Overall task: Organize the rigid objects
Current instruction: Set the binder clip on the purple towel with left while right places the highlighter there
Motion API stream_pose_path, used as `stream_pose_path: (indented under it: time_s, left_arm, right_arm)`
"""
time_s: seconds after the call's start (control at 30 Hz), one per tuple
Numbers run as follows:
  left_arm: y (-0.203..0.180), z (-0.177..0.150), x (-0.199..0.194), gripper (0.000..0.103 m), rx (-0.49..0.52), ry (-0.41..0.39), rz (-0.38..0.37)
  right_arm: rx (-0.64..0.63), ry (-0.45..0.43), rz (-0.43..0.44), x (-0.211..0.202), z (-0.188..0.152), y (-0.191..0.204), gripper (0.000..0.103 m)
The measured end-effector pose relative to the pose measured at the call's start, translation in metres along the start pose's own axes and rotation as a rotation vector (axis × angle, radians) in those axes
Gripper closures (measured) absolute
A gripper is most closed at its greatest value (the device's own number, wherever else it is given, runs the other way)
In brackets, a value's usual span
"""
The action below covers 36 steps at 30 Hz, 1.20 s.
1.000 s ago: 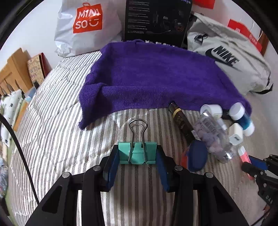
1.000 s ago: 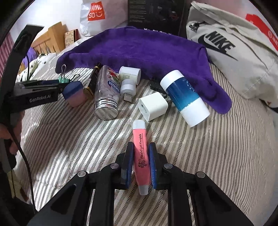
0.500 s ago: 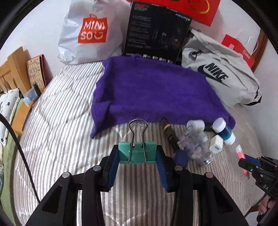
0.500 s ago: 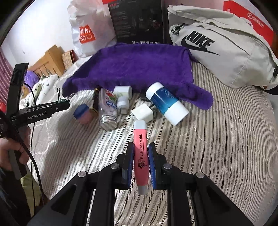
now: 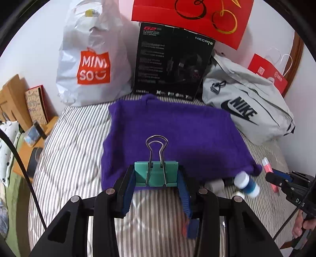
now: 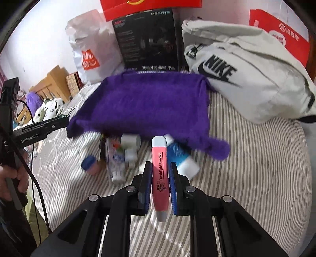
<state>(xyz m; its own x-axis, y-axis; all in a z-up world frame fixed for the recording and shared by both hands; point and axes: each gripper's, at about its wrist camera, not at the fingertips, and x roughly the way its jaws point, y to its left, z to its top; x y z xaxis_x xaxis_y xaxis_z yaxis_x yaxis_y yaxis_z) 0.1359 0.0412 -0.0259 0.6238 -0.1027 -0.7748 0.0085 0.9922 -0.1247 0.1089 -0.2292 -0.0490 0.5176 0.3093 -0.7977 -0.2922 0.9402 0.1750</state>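
Observation:
My left gripper (image 5: 156, 174) is shut on a teal binder clip (image 5: 156, 175) with its wire handles standing up, held above the striped bed. My right gripper (image 6: 160, 168) is shut on a pink flashlight earpick (image 6: 161, 178), also lifted. In front of both lies a purple towel (image 6: 146, 102). At its near edge lie a blue and white bottle (image 6: 180, 156), a clear pill bottle (image 6: 116, 164), white caps (image 6: 130, 140) and a small blue-lidded pot (image 6: 89, 165). The right gripper with its pink stick (image 5: 267, 166) shows at the right of the left wrist view.
Behind the towel stand a white Miniso bag (image 5: 92, 65), a black box (image 5: 171, 61), a red paper bag (image 5: 193, 17) and a grey Nike bag (image 5: 248, 110). A wooden shelf (image 5: 17, 102) lies beyond the bed's left edge. A hand (image 6: 9, 178) holds the left gripper's handle.
Both grippers have risen and tilted up with their objects still held. The loose items on the bed now sit lower and farther off, and more of the wall and bags shows.

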Motion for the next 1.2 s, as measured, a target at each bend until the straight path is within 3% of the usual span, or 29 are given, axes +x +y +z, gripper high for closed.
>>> stream_pose_path:
  time_s: [0.5,0.9,1.2]
  left_arm:
    - [-0.002,0.065,0.074,0.064,0.012,0.019,-0.013]
    - [-0.007,0.084,0.142,0.064,0.023,0.102,-0.003]
    - [-0.009,0.086,0.172,0.064,0.027,0.156,0.025]
  right_arm:
    - [0.027,-0.022,0.004,0.057,0.091,-0.017,0.086]
    - [0.017,0.034,0.006,0.118,0.123,-0.027,0.086]
    - [-0.015,0.102,-0.049,0.158,0.138,-0.032,0.086]
